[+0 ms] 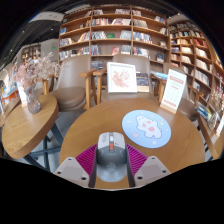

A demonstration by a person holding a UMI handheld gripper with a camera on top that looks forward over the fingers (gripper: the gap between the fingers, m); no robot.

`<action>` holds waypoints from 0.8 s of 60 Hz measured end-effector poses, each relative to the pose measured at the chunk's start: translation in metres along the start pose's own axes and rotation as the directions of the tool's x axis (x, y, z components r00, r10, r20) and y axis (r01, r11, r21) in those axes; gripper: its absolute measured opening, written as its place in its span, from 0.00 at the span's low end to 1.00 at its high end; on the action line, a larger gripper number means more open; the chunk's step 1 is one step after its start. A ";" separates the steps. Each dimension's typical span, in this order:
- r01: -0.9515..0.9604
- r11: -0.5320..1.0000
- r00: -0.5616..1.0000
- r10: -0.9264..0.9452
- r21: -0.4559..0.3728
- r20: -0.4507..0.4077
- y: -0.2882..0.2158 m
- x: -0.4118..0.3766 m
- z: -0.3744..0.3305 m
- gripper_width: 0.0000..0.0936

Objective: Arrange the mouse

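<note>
A grey computer mouse (111,160) with an orange scroll wheel sits between my two fingers, its sides against the magenta pads (87,159). My gripper (111,163) is shut on it and holds it over the near edge of a round wooden table (95,125). A round light-blue mouse mat (146,128) with a white cartoon figure lies on the table just ahead and to the right of the fingers.
A picture board (122,77) leans on a wooden chair (100,85) beyond the table. A sign (174,90) stands to the right. A second table (22,125) with a flower vase (30,95) is at the left. Bookshelves (115,35) line the back wall.
</note>
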State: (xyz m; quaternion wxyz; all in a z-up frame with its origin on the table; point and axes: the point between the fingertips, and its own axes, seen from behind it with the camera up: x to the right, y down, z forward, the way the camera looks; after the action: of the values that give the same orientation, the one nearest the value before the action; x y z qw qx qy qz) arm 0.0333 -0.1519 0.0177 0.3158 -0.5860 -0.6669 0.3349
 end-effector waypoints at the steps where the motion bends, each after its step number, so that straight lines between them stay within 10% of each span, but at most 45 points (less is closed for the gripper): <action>1: -0.002 1.000 1.000 0.002 0.012 0.000 -0.007 0.002 -0.003 0.48; 18: -0.014 0.990 0.996 0.027 0.141 -0.087 -0.108 0.096 0.015 0.48; 48: -0.065 0.998 0.994 0.064 -0.016 -0.089 -0.041 0.147 0.117 0.58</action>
State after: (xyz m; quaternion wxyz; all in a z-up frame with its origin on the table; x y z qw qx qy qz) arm -0.1023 -0.0182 -0.0117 0.3287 -0.6245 -0.6360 0.3122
